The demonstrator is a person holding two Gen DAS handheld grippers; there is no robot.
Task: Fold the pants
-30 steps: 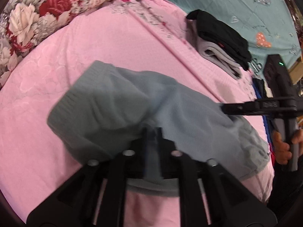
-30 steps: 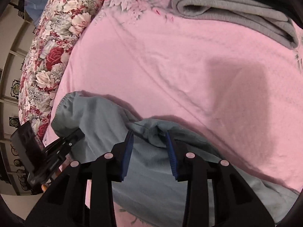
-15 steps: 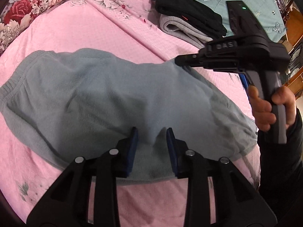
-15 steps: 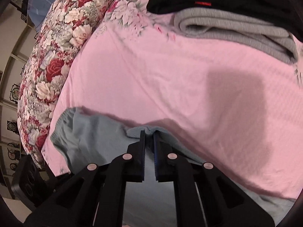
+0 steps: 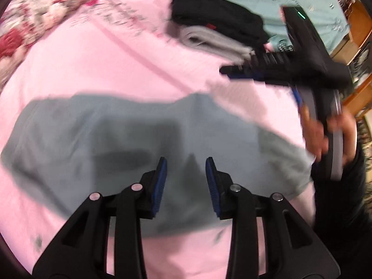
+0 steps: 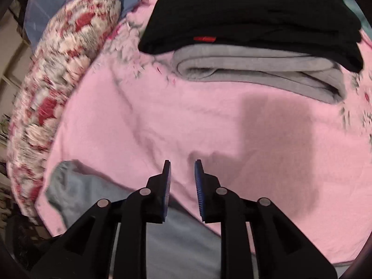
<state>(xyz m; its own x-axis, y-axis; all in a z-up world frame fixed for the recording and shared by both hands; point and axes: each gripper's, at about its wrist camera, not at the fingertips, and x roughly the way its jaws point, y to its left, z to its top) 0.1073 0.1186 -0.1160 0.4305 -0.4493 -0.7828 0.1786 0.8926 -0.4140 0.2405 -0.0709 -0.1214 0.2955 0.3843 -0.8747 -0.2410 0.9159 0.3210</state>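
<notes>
Pink bedspread (image 5: pixel 97 53) bare beyond grey pants' (image 5: pixel 121 134) edge; left claw (image 5: pixel 186 181) released, right claw (image 6: pixel 182 186) opening, empty.

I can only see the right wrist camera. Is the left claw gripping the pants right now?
Observer: No. The left claw is open above the grey-blue pants, with its pads clear of the cloth.
Operator: I only see one corner of them. Are they lying flat?
Observer: Yes, they are spread out across the pink sheet, though the picture is blurred.
Operator: Where is my right claw relative to them?
Observer: The right claw, its jaws opening with nothing between them, hangs over bare sheet past the pants' far edge, towards the stack of folded clothes.
</notes>
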